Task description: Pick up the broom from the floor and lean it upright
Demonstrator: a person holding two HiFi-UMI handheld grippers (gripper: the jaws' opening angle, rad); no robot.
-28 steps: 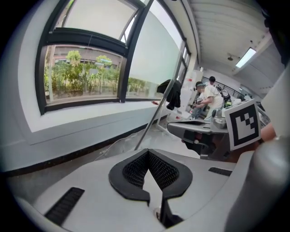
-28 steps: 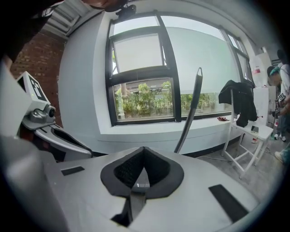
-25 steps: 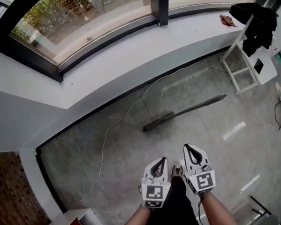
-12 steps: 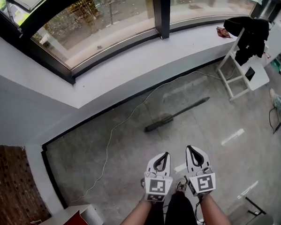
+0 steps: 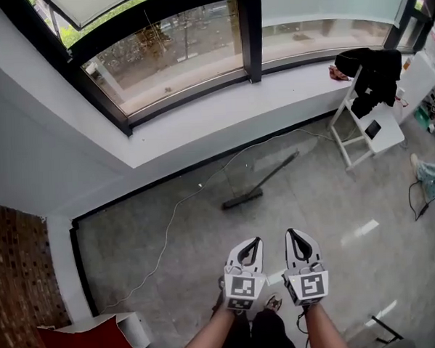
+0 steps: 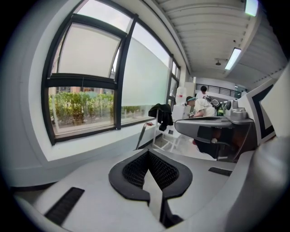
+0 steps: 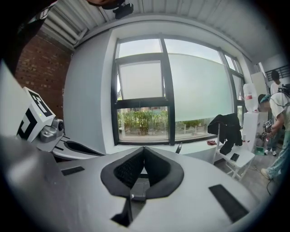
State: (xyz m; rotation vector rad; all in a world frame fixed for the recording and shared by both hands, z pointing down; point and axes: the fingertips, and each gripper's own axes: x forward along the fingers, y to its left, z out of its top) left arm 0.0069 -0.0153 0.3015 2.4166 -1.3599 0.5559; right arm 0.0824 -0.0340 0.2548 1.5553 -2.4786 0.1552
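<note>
The broom (image 5: 258,180) lies flat on the grey floor near the window wall. Its dark head (image 5: 241,200) points towards me and its handle runs up and to the right. It sits well ahead of both grippers, untouched. My left gripper (image 5: 251,243) and right gripper (image 5: 294,235) hang side by side in front of my body, both shut with nothing between the pads. In the left gripper view the pads (image 6: 146,168) meet, and a thin dark stick (image 6: 139,136), likely the broom handle, shows beyond them. The right gripper view shows closed pads (image 7: 141,168).
A white folding chair (image 5: 366,129) with a black garment (image 5: 376,70) stands at the right by the window ledge (image 5: 200,123). A white cable (image 5: 169,223) trails across the floor. A red object (image 5: 88,347) sits at lower left. A person's leg (image 5: 430,174) shows at the right edge.
Both grippers have risen together and stayed shut. The head view has lifted, so the broom looks smaller and farther off; it still lies on the floor.
</note>
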